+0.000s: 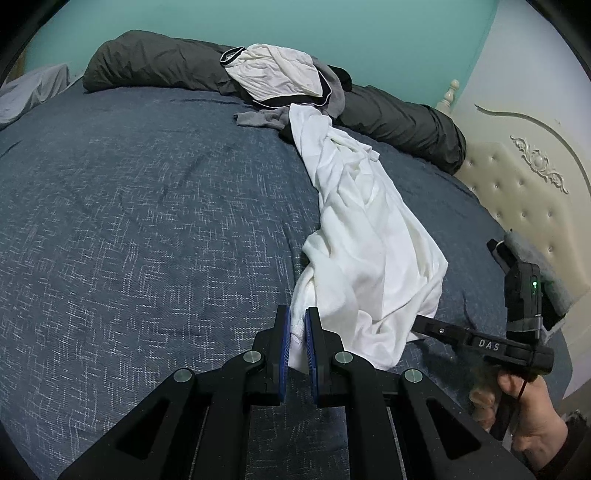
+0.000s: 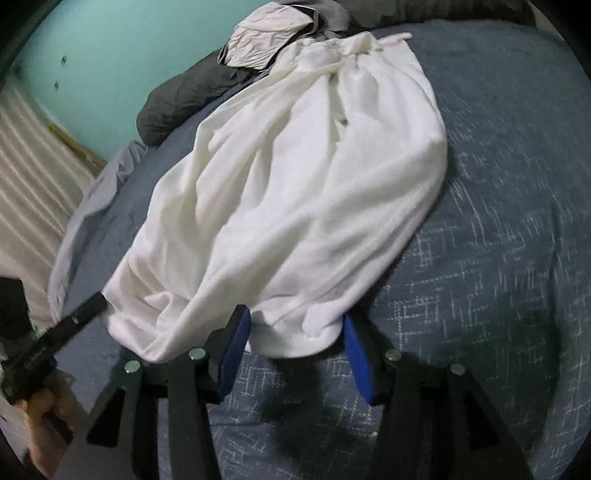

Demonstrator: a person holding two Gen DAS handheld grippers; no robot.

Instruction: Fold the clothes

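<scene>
A white garment [image 1: 362,236] lies stretched out and crumpled on the blue bedspread [image 1: 147,221], running from a clothes pile toward me. My left gripper [image 1: 297,325] is shut on its near hem; white cloth shows between the blue pads. My right gripper [image 2: 295,325] is open, its blue pads on either side of the garment's [image 2: 288,184] near edge, not clamped. In the left wrist view the right gripper [image 1: 417,326] reaches to the garment's right edge, its tips hidden by cloth. The left gripper [image 2: 101,299] shows at the garment's left corner in the right wrist view.
A pile with a white and black garment [image 1: 277,74] and grey clothes [image 1: 266,118] lies at the far side on a dark rolled duvet [image 1: 155,62]. A cream tufted headboard [image 1: 524,184] stands to the right. A teal wall [image 1: 332,26] is behind the bed.
</scene>
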